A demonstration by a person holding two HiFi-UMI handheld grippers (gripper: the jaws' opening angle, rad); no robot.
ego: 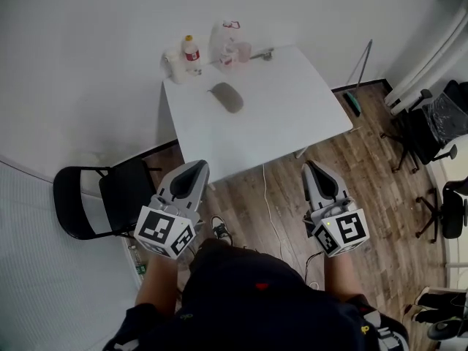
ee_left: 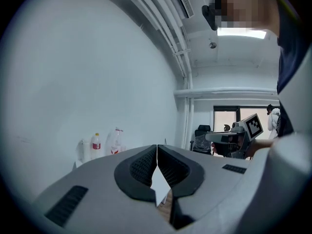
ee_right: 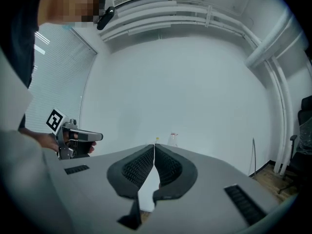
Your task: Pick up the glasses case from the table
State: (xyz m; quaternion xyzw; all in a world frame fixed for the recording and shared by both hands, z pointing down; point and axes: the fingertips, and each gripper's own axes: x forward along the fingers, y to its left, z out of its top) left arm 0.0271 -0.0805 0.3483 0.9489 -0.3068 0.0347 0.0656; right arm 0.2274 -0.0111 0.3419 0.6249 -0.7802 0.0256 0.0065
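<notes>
Left gripper (ego: pixel 197 168): jaws pressed together, tip to tip, nothing between them. It is held roughly level, pointing toward the table.

Right gripper (ego: pixel 309 167): jaws likewise pressed together and empty. It is level and parallel to the left one, with a wide gap between the two.

Position: both grippers are over the wooden floor (ego: pixel 365 174), short of the near edge of the white table (ego: pixel 292 108). Neither reaches over the tabletop.

Clearances: a black folding chair (ego: pixel 91 199) stands just left of the left gripper, near the table's near-left corner. A white cable (ego: pixel 269 210) runs across the floor between the grippers. Dark office chairs (ego: pixel 428 134) stand along the right side, well apart from the right gripper. The middle and right of the tabletop are bare from the near edge to the far edge.

Task item: the glasses case (ego: pixel 227 97), grey and oval, lies flat on the left far part of the tabletop, near the left edge. It is ahead of the left gripper and closer to that gripper's line than to the right one's. It is well apart from both.

Neighbours: a red-labelled bottle (ego: pixel 191 54) and a clear bottle (ego: pixel 225 44) stand behind the case along the far edge, against the wall and apart from the case.
</notes>
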